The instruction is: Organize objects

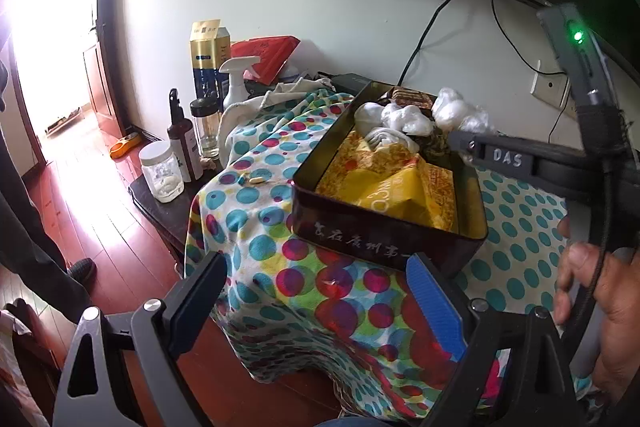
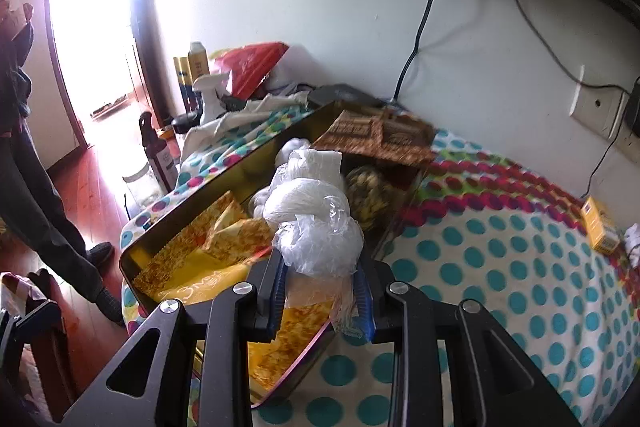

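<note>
A dark tin box [image 1: 384, 235] stands on a spotted cloth [image 1: 280, 211]; it holds yellow paper [image 1: 392, 187], white plastic-wrapped bundles [image 1: 404, 119] and a brown patterned packet [image 1: 412, 97]. My left gripper [image 1: 316, 291] is open and empty, low in front of the box's near wall. My right gripper [image 2: 320, 267] is shut on a white plastic-wrapped bundle [image 2: 320, 239] and holds it over the box [image 2: 224, 171], above the yellow paper [image 2: 200, 247]. In the left wrist view its finger [image 1: 492, 157] reaches over the box's right rim.
Left of the cloth stand a white-lidded jar [image 1: 162, 173], a brown pump bottle [image 1: 182, 143], a clear tumbler [image 1: 204, 127], a spray bottle [image 1: 236, 79], a gold carton [image 1: 210, 55] and a red bag [image 1: 268, 55]. A small yellow box [image 2: 600, 225] lies at right. A person [image 2: 44, 187] stands at left.
</note>
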Demonstrator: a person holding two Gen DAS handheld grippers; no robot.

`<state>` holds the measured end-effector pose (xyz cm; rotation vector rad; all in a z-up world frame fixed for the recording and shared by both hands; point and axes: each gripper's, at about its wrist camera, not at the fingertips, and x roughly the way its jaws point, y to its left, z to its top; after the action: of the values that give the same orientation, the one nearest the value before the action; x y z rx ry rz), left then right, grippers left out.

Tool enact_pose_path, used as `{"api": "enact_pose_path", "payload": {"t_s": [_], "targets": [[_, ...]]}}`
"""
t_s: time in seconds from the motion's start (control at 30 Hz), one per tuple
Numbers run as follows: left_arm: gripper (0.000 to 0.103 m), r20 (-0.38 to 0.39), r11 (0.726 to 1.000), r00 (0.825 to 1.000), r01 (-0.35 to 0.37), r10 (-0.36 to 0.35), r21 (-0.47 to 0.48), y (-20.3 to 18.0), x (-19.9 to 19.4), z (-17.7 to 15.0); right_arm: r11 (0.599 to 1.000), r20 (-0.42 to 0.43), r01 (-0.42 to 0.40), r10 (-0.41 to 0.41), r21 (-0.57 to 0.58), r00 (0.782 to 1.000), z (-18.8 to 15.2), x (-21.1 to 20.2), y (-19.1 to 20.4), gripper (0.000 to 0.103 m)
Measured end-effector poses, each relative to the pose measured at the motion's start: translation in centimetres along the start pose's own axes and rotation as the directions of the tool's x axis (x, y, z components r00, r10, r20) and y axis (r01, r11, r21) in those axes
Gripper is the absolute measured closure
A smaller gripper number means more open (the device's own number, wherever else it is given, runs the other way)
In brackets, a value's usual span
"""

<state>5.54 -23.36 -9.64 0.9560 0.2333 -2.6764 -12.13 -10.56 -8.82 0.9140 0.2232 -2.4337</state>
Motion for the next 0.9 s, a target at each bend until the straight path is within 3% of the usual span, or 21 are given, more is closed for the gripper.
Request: {"api": "enact_pose_path", "payload": {"t_s": [0.17,0.27,0.3,0.33,0.4,0.47,0.53,0.7,0.9], "targets": [[0.009,-0.007,1.0,1.0,0.001,-0.001,-0.005,0.7,0.1,-0.3,1.0,-0.056,-0.023,0.023,-0.012,0.998,-0.4,1.8,0.8,0.072],[0.009,-0.006,1.0,1.0,-0.006,0.006,-0.003,0.8,0.2,-0.4,0.999,-0.062,-0.026,0.025,-0.02,0.998,-0.7,2.4,1.4,0.062],[0.009,-0.006,1.0,1.0,-0.008,0.008,-0.001,0.8,0.2,-0.4,0.999,-0.058,-0.022,0.02,-0.023,0.998,-0.8,2.4,1.4,0.05],[0.009,-0.004,1.0,1.0,-0.01,0.01,0.002,0.7,0.1,-0.4,0.999,-0.058,-0.024,0.023,-0.026,0.998,-0.9,2.3,1.3,0.043],[0.009,0.007,1.0,1.0,-0.016,0.016,0.012,0.4,-0.1,-0.4,0.998,-0.035,-0.048,0.047,-0.049,0.998,-1.1,1.4,1.1,0.038],[0.009,0.02,0.999,1.0,-0.022,0.021,0.023,-0.3,-0.4,-0.3,0.998,0.007,-0.003,0.003,-0.07,1.0,-1.4,0.0,0.1,0.033],[0.009,0.034,0.999,0.999,-0.013,0.012,0.03,-1.2,-0.8,-0.1,0.999,0.038,-0.001,0.002,-0.035,0.999,-1.8,-1.4,-2.4,0.025],[0.009,0.07,0.996,0.997,0.023,-0.029,0.09,-4.7,-1.8,0.6,0.987,0.023,0.115,-0.118,0.111,0.993,-4.2,-2.9,-11.4,0.024],[0.009,0.055,0.978,0.994,0.083,-0.095,0.193,-10.4,-1.7,0.7,0.907,-0.034,0.227,-0.23,0.355,0.973,-8.1,-5.2,-23.4,0.024]]}}
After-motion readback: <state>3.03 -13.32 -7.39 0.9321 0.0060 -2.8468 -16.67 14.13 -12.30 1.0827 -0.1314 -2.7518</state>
